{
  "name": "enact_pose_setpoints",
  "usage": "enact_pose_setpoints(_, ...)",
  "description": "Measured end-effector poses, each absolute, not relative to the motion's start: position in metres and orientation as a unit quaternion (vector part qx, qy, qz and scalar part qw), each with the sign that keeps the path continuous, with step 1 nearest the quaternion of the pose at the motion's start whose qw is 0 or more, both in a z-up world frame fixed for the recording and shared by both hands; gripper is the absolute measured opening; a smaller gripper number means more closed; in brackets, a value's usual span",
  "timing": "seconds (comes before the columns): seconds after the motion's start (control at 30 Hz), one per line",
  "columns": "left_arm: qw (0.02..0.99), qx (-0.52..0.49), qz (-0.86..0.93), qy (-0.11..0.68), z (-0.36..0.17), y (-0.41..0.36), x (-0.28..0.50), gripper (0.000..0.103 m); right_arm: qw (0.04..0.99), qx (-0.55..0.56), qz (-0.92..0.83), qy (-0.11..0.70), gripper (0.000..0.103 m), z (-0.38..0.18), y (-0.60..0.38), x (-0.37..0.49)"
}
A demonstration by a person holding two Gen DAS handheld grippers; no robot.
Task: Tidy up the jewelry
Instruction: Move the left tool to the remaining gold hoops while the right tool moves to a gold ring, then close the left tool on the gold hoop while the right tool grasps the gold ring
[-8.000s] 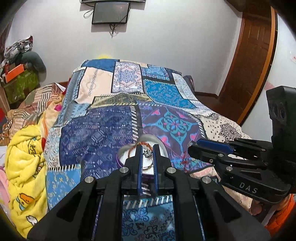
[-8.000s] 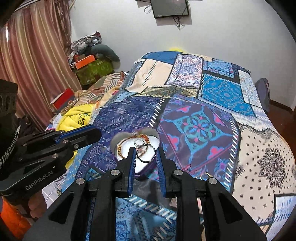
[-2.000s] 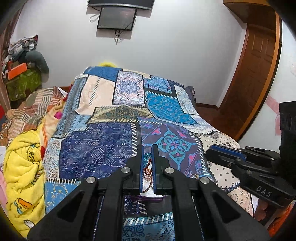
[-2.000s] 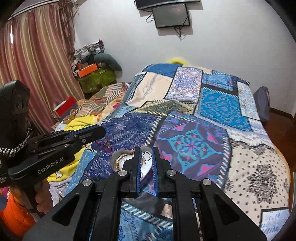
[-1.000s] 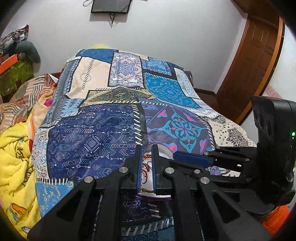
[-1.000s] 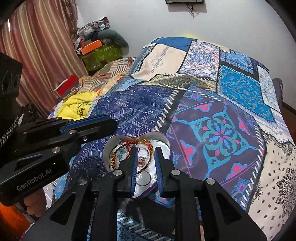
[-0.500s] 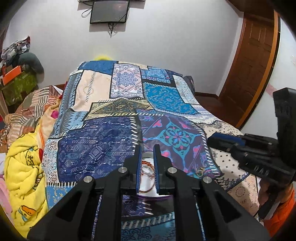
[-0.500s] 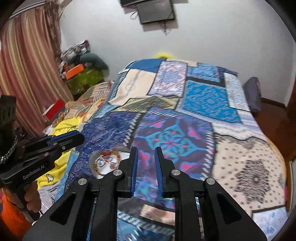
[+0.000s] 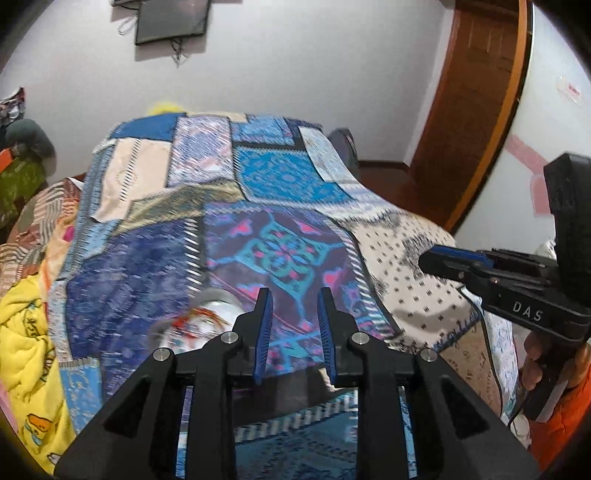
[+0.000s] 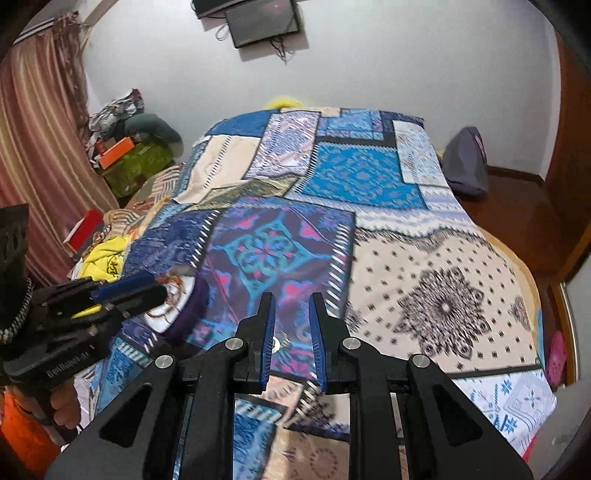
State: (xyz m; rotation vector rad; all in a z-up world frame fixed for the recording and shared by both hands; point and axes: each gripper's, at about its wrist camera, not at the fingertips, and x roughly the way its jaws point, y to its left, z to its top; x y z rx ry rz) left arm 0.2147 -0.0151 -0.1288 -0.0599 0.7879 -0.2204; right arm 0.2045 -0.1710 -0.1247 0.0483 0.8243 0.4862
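Note:
A purple heart-shaped jewelry box [image 10: 184, 301] with a white inside lies on the patchwork bedspread [image 10: 436, 266]; bracelets and rings lie in it. It is blurred in the left wrist view [image 9: 195, 326], just left of my left gripper [image 9: 294, 301], which is open and empty. My right gripper [image 10: 291, 306] is open and empty, to the right of the box. A small ring-like piece [image 10: 276, 341] lies on the spread between the right fingers. The left gripper also shows in the right wrist view [image 10: 129, 288], in front of the box.
A yellow blanket [image 9: 26, 350] and piled clothes lie at the bed's left side. A wooden door [image 9: 476, 110] stands at the right. A grey bag [image 10: 465, 162] sits on the floor by the bed's far right corner. A screen [image 10: 262, 20] hangs on the far wall.
Both grippers have swung right, away from the box, and their jaws have opened wider. The box now sits left of both grippers. The views are blurred by motion.

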Motion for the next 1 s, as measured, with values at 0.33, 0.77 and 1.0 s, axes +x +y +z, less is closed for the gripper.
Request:
enact_pose_setpoints(0.33, 0.888, 0.0, -0.14, 0.438, -0.176, -0.064, 0.235, 0.024, 0.877, 0.037, 0.221, 0.425, 0.018, -0.147, -0.195, 0.208)
enact_pose_setpoints(0.77, 0.861, 0.04, -0.14, 0.488, -0.227, -0.087, 0.264, 0.03, 0.864, 0.042, 0.229, 0.445, 0.018, -0.166, -0.199, 0.217)
enact_pose_setpoints(1.0, 0.865, 0.053, -0.142, 0.478, -0.232, -0.091, 0.271, 0.028, 0.861, 0.041, 0.234, 0.449, 0.018, -0.17, -0.194, 0.219)
